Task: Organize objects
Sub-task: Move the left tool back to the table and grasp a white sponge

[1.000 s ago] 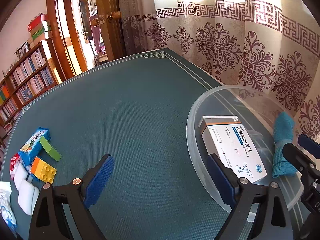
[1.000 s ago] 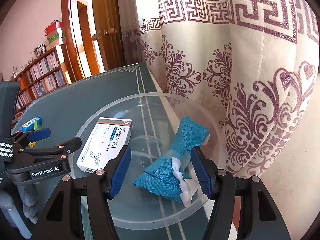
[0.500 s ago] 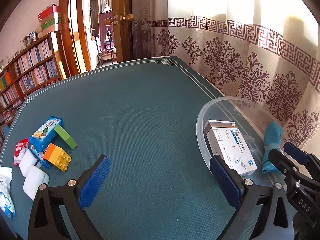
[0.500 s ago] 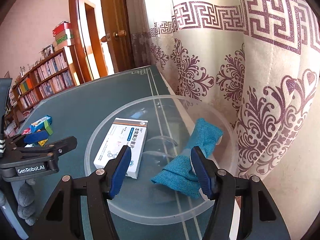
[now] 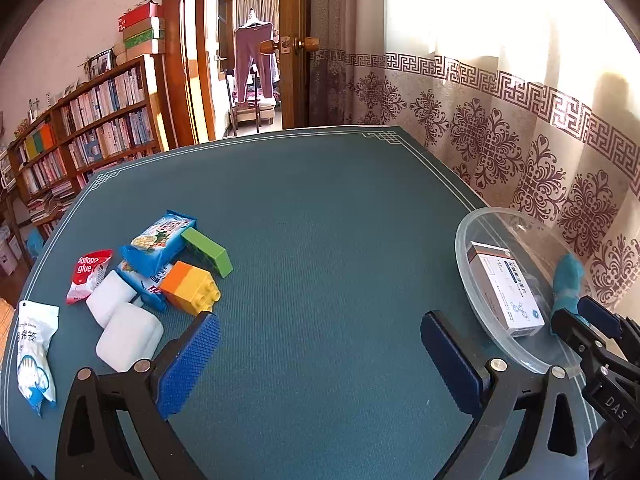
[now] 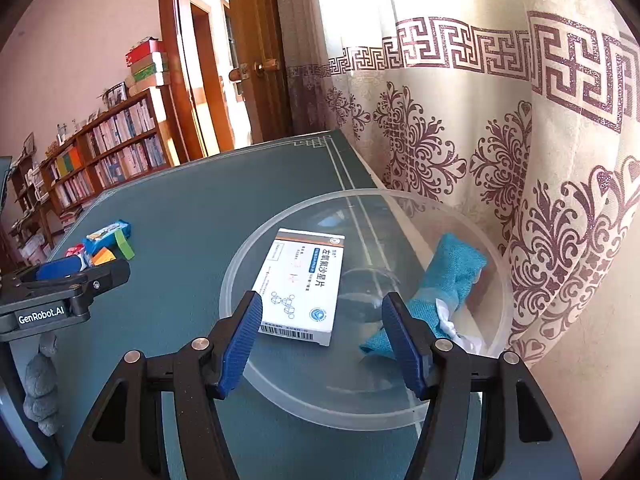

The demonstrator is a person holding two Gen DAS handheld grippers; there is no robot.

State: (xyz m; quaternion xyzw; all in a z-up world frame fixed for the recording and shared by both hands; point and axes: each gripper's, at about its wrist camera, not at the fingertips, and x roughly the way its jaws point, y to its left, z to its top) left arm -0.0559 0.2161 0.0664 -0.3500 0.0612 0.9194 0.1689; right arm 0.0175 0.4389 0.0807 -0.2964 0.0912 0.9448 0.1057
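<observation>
Left gripper (image 5: 320,354) and right gripper (image 6: 322,322): both spread apart, ribbed blue pads, holding nothing. Clear round plastic bowl (image 6: 240,272), table's right edge: white medicine box (image 6: 300,280), teal cloth pouch (image 6: 444,280). Left view only: white foam blocks (image 5: 128,336), near left edge.

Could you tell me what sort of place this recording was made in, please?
Most likely a home study or living room: a full bookshelf along the wall, a patterned curtain beside the table, and laundry hanging past the open door.
</observation>
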